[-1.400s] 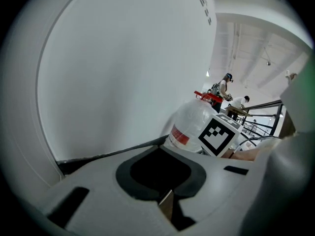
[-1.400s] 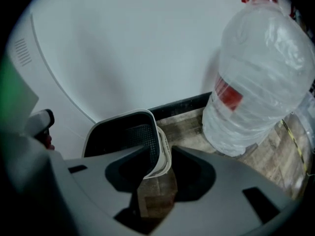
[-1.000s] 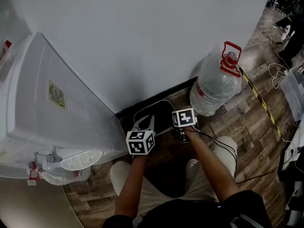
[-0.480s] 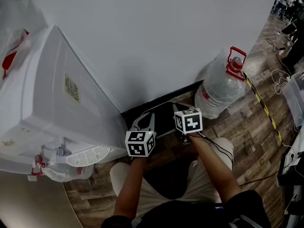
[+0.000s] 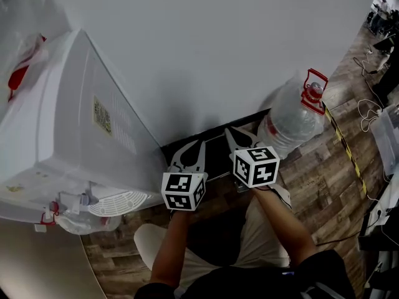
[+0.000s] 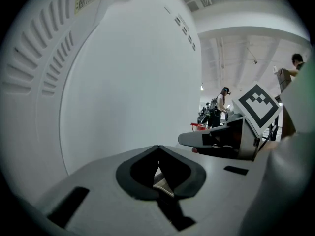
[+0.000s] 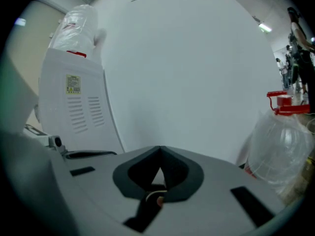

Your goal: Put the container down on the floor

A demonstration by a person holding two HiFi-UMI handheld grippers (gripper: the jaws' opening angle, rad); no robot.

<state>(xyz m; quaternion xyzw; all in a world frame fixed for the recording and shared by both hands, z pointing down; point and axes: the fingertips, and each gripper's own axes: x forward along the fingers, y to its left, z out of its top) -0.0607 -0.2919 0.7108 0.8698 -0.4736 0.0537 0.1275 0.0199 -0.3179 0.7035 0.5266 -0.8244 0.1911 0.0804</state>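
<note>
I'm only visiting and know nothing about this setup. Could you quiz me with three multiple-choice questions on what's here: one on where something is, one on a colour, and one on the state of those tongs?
1. Where is the big clear water jug?
A. On a chair
B. Standing on the wooden floor by the white wall
C. On a shelf

2. What colour is the jug's carry handle?
A. Blue
B. Green
C. Red

3. How are the left tongs and right tongs?
A. Both shut, with nothing in them
B. Both wide open
C. Both clamped on the jug

Answers:
1 B: the head view shows it on the planks against the wall.
2 C: the handle is red in both the head view and the right gripper view.
3 A: each gripper view shows its jaws closed together with nothing between them.
</note>
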